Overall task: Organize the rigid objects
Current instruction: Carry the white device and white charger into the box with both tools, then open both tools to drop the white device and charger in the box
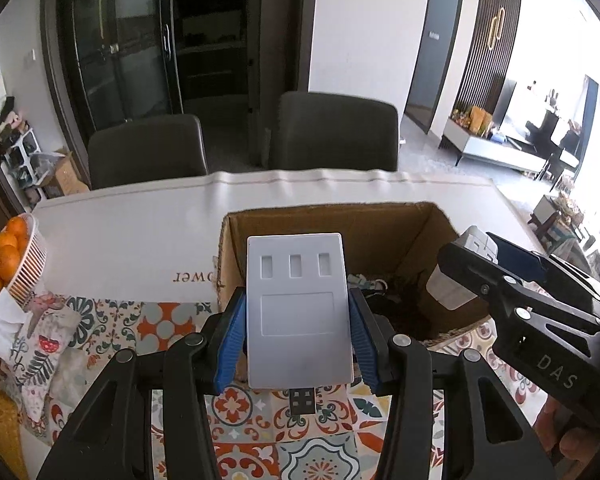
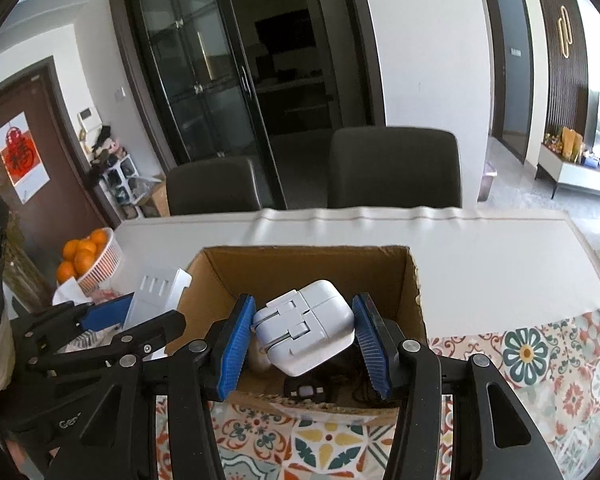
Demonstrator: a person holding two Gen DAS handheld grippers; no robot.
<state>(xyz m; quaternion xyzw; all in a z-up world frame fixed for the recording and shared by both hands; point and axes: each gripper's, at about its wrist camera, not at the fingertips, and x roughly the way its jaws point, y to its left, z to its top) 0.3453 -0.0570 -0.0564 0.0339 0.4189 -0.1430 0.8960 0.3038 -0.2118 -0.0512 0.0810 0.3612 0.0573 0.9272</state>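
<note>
While both loads are held over the cardboard box, release should be staggered
Left gripper pinches white USB hub, right gripper pinches white charger; each is best lowered below its fingers before opening

My left gripper has matte black plastic arms with triangular cut-outs, round silver pivot screws, and two fingers faced with ribbed blue pads. My right gripper is built the same way: black linkages, silver screws, ribbed blue pads. Seen from the left wrist camera, its black side carries the white letters "DAS", and below it a patch of bare skin from my hand shows
</note>
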